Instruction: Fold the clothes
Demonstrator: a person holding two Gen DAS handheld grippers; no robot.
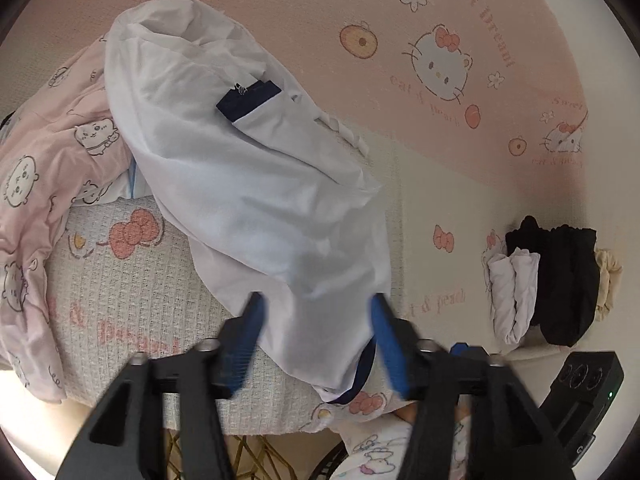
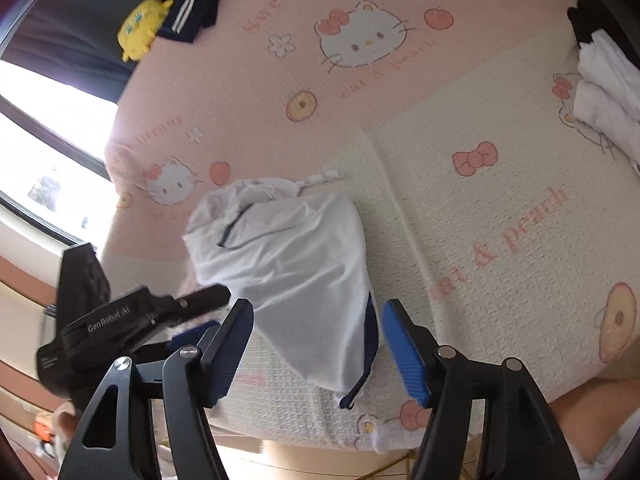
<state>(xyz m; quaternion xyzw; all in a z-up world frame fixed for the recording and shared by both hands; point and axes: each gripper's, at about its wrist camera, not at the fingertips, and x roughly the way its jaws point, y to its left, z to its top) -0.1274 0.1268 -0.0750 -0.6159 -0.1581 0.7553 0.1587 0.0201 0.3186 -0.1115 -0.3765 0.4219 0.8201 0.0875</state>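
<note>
Left wrist: my left gripper stands spread above the white shirt, which lies rumpled on the bed, pads clear of it. Right wrist: my right gripper gapes too, the shirt lying loose between its fingers.

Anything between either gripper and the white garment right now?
Nothing visible. The white garment lies on the bedspread directly ahead of both open grippers; its near end sits between the left gripper fingers and the right gripper fingers.
</note>
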